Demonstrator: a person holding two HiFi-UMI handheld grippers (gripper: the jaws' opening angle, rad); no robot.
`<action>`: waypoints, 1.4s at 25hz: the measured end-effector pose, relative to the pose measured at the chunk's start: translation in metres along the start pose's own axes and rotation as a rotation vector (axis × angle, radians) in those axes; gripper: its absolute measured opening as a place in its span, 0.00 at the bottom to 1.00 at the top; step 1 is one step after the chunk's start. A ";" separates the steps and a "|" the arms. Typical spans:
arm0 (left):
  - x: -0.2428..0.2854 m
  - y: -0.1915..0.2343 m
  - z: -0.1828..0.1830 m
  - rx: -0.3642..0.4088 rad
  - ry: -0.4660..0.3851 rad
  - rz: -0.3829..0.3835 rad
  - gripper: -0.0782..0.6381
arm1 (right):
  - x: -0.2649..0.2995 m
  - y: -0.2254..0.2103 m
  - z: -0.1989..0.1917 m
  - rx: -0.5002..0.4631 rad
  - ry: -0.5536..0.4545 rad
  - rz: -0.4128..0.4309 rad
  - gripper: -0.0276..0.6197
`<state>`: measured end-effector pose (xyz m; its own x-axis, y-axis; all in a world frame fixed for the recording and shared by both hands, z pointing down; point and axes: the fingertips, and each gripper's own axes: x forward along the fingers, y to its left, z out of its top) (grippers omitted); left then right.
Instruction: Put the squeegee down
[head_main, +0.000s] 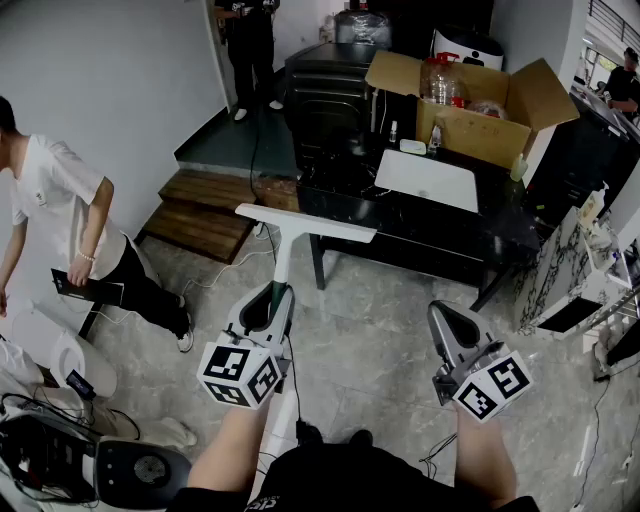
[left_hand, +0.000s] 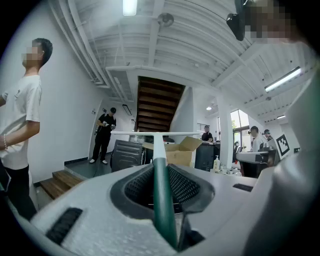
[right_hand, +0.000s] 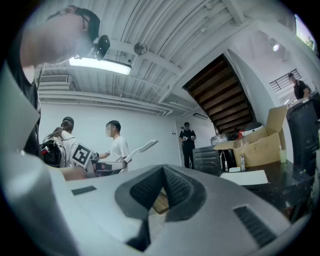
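The squeegee (head_main: 305, 224) has a long white blade bar, a white neck and a dark green handle. My left gripper (head_main: 272, 295) is shut on that handle and holds it level, blade forward, above the stone floor. In the left gripper view the green handle (left_hand: 162, 200) runs straight between the jaws of the left gripper (left_hand: 159, 167), and the blade (left_hand: 152, 133) lies crosswise ahead. My right gripper (head_main: 440, 312) hovers to the right, apart from the squeegee, with its jaws together on nothing. From the right gripper (right_hand: 163, 172) view the squeegee (right_hand: 142, 147) shows off to the left.
A black table (head_main: 420, 235) stands ahead with a white sheet (head_main: 428, 180) and an open cardboard box (head_main: 480, 120). Wooden steps (head_main: 205, 210) lie at the left front. A person in a white shirt (head_main: 55, 200) bends at the far left. Gear and cables (head_main: 90, 460) crowd the lower left floor.
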<state>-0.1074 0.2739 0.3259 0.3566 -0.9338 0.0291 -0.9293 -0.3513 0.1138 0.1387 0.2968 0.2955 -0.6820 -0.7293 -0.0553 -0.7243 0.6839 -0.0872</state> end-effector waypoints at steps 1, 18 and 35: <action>0.001 -0.002 0.001 0.003 -0.001 -0.001 0.25 | -0.001 -0.001 0.001 0.001 -0.002 0.000 0.05; -0.009 -0.054 -0.011 0.011 0.002 0.003 0.25 | -0.055 -0.004 -0.012 0.059 0.006 0.024 0.05; 0.031 -0.038 -0.018 0.023 0.030 -0.012 0.25 | -0.019 -0.030 -0.030 0.134 0.054 0.038 0.05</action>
<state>-0.0592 0.2594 0.3407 0.3698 -0.9273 0.0576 -0.9269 -0.3640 0.0915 0.1703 0.2906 0.3290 -0.7159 -0.6982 -0.0079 -0.6802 0.6998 -0.2182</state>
